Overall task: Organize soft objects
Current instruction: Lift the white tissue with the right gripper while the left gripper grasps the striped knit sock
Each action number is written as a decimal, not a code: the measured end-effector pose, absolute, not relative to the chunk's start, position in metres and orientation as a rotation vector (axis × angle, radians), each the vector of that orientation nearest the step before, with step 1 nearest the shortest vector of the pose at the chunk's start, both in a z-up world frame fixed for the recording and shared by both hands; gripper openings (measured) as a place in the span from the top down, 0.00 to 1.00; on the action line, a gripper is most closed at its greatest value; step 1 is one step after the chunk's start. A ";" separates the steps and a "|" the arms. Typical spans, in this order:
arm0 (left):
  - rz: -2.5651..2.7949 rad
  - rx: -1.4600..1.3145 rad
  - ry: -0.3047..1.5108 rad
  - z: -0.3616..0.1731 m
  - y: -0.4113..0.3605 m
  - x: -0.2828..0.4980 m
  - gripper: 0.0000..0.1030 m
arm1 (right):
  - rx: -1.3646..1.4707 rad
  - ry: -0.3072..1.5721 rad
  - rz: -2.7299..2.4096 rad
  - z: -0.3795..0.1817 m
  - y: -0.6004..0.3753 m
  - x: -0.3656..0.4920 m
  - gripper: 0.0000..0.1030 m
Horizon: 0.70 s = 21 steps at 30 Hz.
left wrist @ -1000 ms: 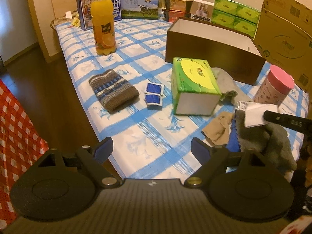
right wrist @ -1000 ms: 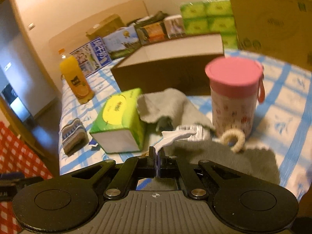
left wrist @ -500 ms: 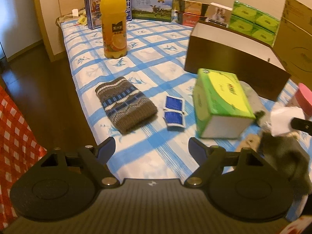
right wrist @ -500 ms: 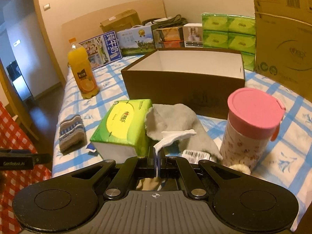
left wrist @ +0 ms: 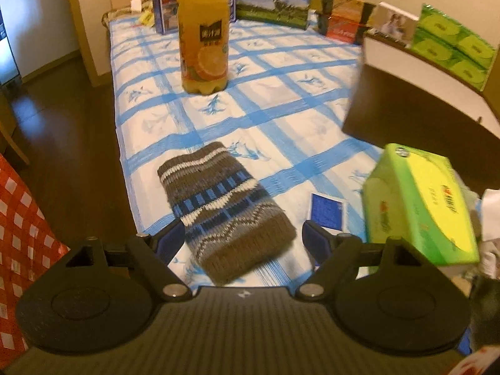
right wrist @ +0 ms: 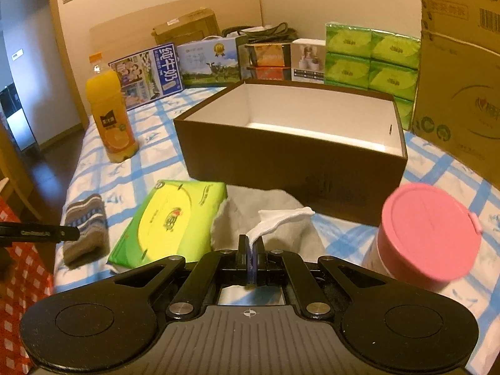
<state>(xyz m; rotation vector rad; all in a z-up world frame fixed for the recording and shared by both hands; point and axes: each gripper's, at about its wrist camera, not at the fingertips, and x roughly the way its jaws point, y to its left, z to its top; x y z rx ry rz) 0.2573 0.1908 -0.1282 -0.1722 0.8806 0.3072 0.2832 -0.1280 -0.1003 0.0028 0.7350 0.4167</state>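
**Knitted hat between spread jaws, white cloth pinched**

Knitted hat (left wrist: 225, 209) lies on the blue checked table (left wrist: 281, 100), near its left edge, below the left gripper (left wrist: 242, 239), whose jaws are spread wide on both sides of it without touching. The right gripper (right wrist: 251, 247) has its jaws pressed together on a white cloth (right wrist: 281, 218), before the brown box (right wrist: 290, 143).

A home, plainly, a bedroom; the blue-checked sheet (left wrist: 281, 106) covers a bed against a wooden headboard (right wrist: 175, 28); dark wood floor (left wrist: 62, 125) alongside; milk cartons (right wrist: 147, 72), tissue packs (right wrist: 372, 59) and a juice bottle (left wrist: 203, 31) piled about.
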 end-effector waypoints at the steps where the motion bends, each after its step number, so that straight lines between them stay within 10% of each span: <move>1: 0.308 -0.179 0.886 -0.131 0.193 0.260 0.22 | -0.001 0.734 0.416 -0.101 -0.127 0.286 0.99; 16: 0.321 -0.220 0.975 -0.167 0.211 0.301 0.21 | -0.030 0.736 0.399 -0.107 -0.130 0.310 0.99; 21: 0.260 -0.171 0.956 -0.166 0.213 0.293 0.50 | -0.037 0.741 0.401 -0.107 -0.131 0.311 0.99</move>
